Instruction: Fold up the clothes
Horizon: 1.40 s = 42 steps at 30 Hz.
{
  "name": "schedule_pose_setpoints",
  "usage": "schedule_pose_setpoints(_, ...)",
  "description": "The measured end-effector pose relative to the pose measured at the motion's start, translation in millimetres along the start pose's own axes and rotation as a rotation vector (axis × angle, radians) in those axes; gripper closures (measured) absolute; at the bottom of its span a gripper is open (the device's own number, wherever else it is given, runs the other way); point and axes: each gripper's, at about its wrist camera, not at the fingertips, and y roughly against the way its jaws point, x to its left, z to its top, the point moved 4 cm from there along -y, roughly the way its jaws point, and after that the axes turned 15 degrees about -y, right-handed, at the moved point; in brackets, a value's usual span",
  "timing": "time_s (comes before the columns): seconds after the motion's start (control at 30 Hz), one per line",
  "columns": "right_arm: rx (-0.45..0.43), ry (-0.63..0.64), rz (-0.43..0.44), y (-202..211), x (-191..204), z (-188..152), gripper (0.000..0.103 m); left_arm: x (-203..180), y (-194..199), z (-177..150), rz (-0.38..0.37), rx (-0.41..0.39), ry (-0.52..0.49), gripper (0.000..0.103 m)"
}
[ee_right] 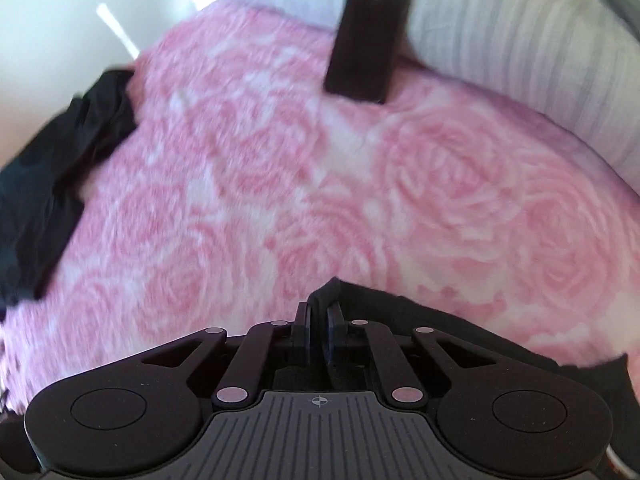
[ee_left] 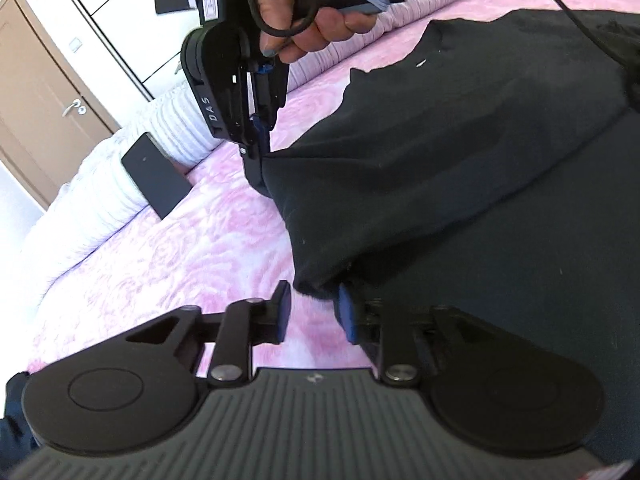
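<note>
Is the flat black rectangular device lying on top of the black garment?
No, the flat black rectangular device leans against the white pillow, apart from the black garment.

From where I sit, open bed [ee_right: 280, 200] lies ahead of the right tool [ee_right: 319, 320]: pink rose blanket, bare across the middle. Obstacles there: a dark flat phone-like slab [ee_right: 370, 32] leaning on the striped pillow [ee_right: 520, 60] at the far edge, and a dark bundle of cloth [ee_right: 52, 172] at the left edge, both well apart from the tool. In the left view the black garment [ee_left: 460, 168] fills the right half; free blanket runs left of it. The right tool [ee_left: 256, 160] w/ the hand [ee_left: 316, 28] stands in that lane, at the garment's far edge. Its cable [ee_left: 560, 8] crosses over the garment, top right. Left tool [ee_left: 314, 312] has clear blanket to its left.
</note>
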Motion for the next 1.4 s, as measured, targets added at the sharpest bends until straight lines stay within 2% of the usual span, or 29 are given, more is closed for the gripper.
schedule_pose_setpoints(0.07,-0.045,-0.021,0.005,15,-3,-2,0.092,2,-5,3,0.0,-0.012,-0.025,0.073)
schedule_pose_setpoints(0.1,-0.073,-0.031,0.002,24,-4,-5,0.086,3,-8,4,-0.003,-0.014,-0.037,0.072)
schedule_pose_setpoints(0.17,-0.119,-0.069,-0.008,41,-10,-15,0.062,3,-16,6,-0.02,-0.008,-0.054,0.072)
schedule_pose_setpoints(0.2,-0.145,-0.087,-0.019,50,-14,-22,0.041,3,-20,6,-0.031,0.0,-0.052,0.081)
schedule_pose_setpoints(0.23,-0.171,-0.106,-0.035,59,-20,-30,0.035,4,-22,6,-0.034,0.012,-0.049,0.091)
schedule_pose_setpoints(0.37,-0.207,-0.213,-0.08,92,-46,-79,0.035,1,-16,8,-0.001,0.033,-0.073,0.094)
schedule_pose_setpoints(0.53,-0.151,-0.295,-0.143,118,-68,-187,0.035,-9,-5,-1,-0.01,0.045,-0.146,0.094)
schedule_pose_setpoints(0.63,-0.132,-0.44,-0.143,126,-91,-246,0.035,-5,5,-13,-0.022,0.067,-0.154,0.093)
schedule_pose_setpoints(0.7,-0.131,-0.591,-0.197,132,-113,-277,0.035,-1,13,-19,-0.026,0.079,-0.153,0.092)
schedule_pose_setpoints(0.83,-0.276,-0.833,-0.203,173,-129,-312,0.035,6,34,-14,-0.036,0.067,-0.151,0.091)
schedule_pose_setpoints(0.87,-0.316,-0.861,-0.224,186,-129,-321,0.035,6,39,-9,-0.048,0.06,-0.146,0.089)
schedule_pose_setpoints(0.93,-0.396,-0.918,-0.271,212,-130,-339,0.035,3,47,6,-0.083,0.044,-0.131,0.078)
schedule_pose_setpoints(1.0,-0.472,-1.0,-0.305,240,-138,-364,0.035,0,55,22,-0.118,0.025,-0.121,0.077)
schedule_pose_setpoints(1.1,-0.58,-1.129,-0.369,280,-154,-406,0.035,-10,66,56,-0.173,-0.02,-0.121,0.069)
schedule_pose_setpoints(1.2,-0.658,-1.259,-0.472,319,-182,-456,0.035,-23,74,97,-0.225,-0.067,-0.125,0.053)
schedule_pose_setpoints(1.27,-0.703,-1.326,-0.539,345,-202,-490,0.035,-36,80,125,-0.248,-0.094,-0.148,0.048)
schedule_pose_setpoints(1.33,-0.73,-1.352,-0.595,370,-226,-517,0.035,-53,85,154,-0.266,-0.118,-0.173,0.036)
schedule_pose_setpoints(1.4,-0.741,-1.347,-0.634,390,-253,-543,0.035,-76,93,185,-0.278,-0.138,-0.21,0.033)
